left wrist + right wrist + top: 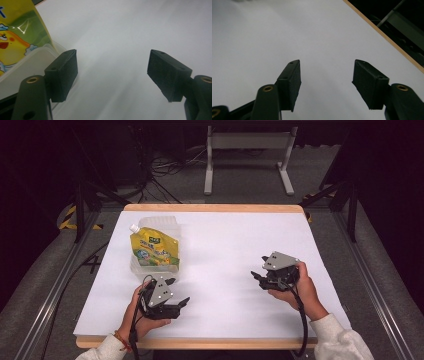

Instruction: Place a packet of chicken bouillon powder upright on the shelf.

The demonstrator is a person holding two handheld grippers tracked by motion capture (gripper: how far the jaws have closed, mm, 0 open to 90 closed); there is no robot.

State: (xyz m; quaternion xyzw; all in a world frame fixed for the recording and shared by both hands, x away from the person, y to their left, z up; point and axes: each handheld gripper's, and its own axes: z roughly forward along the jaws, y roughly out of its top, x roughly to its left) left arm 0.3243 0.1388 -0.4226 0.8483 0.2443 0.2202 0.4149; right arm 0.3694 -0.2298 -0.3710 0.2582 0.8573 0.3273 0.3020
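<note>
L gripper (pixel 112 72): jaws wide apart, nothing betw. them, just bare white tabletop (pixel 130 30) under the gap. Its one pad sits just beside the rim of a clear plastic container (pixel 30 62), not pressing on it as far as the left gripper view shows. In the high view the L gripper (pixel 176 294) rests near the front-left part of the table, jaws pointing right, w/ the container's (pixel 137 265) near corner just beside it.

R gripper (pixel 325 82): jaws open, moderately wide, empty, white surface below. In the high view the R gripper (pixel 257 271) is at the right half, well apart from the container, jaws pointing left.

Yellow-green spout pouch (pixel 152 247) lies in/on the container, white cap toward the far-left corner. Pouch (pixel 15 32) print: cartoon yellow character, blue lettering; text too blurred to read, brand can't tell.

Room: the wide middle betw. the two grippers is open white top. Wooden edge (pixel 384 35) runs near the R gripper, dark floor beyond. Front edge (pixel 200 343) is near both hands.
</note>
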